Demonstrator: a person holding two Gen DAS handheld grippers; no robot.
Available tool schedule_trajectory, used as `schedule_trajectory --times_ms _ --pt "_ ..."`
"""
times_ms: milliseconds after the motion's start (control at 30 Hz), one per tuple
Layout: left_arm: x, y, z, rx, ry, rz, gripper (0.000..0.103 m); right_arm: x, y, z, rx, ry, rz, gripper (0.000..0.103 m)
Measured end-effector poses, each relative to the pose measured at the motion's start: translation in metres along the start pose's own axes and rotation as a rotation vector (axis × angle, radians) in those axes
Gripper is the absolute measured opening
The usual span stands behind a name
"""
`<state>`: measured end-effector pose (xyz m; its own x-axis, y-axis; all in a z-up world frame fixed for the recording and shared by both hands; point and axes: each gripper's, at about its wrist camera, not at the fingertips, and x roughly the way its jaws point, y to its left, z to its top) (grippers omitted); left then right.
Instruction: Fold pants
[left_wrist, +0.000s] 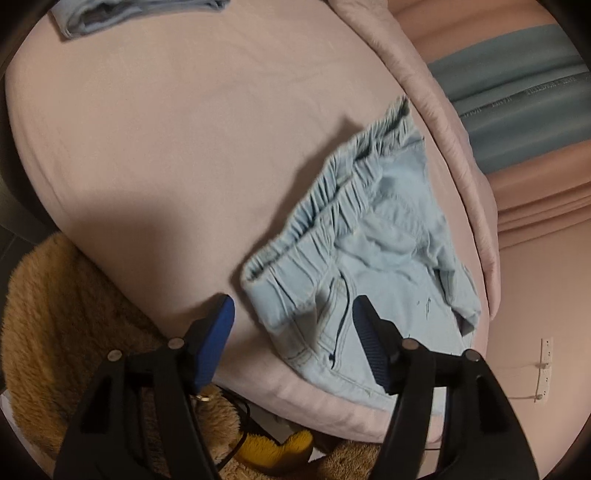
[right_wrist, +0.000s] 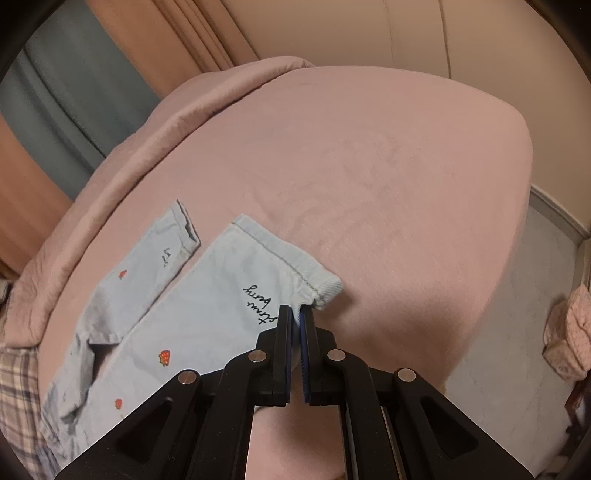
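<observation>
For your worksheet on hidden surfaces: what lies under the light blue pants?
The pink bedsheet lies under the pants wherever their edges show. Whatever sits beneath their middle is covered by the fabric.

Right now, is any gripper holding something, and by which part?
The right gripper is shut on the pants, pinching the hem of one leg near its corner. The left gripper is open, holding nothing.

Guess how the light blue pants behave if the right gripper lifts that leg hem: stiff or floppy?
Probably floppy: the pants bunch at the hem where the right gripper pinches them. Likely light, since thin cloth lies flat on the pink bed sheet. The elastic waistband may sag and drag; the left gripper is open, not holding it.
</observation>
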<state>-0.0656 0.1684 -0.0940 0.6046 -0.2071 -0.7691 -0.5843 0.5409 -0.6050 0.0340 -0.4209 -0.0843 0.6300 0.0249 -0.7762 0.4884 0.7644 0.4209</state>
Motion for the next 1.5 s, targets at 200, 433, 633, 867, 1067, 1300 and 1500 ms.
schedule_trajectory --times_ms 200,433,633,867,1067,1300,1500 --pt "0.012 -0.007 0.003 0.040 -0.070 0.028 0.024 0.006 0.000 -0.001 -0.011 0.013 -0.024 0.005" --pt "-0.036 -0.012 0.015 0.109 -0.191 0.056 0.020 -0.015 -0.006 -0.004 0.011 0.025 0.057 0.005" --pt "0.004 0.002 0.014 0.132 -0.111 0.222 0.022 0.007 -0.017 -0.031 -0.003 0.112 0.019 0.005" --pt "0.010 -0.006 0.014 0.162 -0.099 0.253 0.038 0.011 -0.003 -0.021 -0.064 0.138 -0.085 0.015" --pt "-0.003 -0.017 0.020 0.146 -0.139 0.264 0.068 -0.007 0.042 0.015 -0.162 -0.019 -0.098 0.058" --pt "-0.016 -0.037 0.025 0.174 -0.188 0.237 0.075 0.076 0.102 0.055 -0.121 0.127 0.139 0.057" --pt "-0.018 -0.065 0.025 0.233 -0.211 0.202 0.076 0.148 0.130 0.059 -0.100 0.202 0.063 0.029"
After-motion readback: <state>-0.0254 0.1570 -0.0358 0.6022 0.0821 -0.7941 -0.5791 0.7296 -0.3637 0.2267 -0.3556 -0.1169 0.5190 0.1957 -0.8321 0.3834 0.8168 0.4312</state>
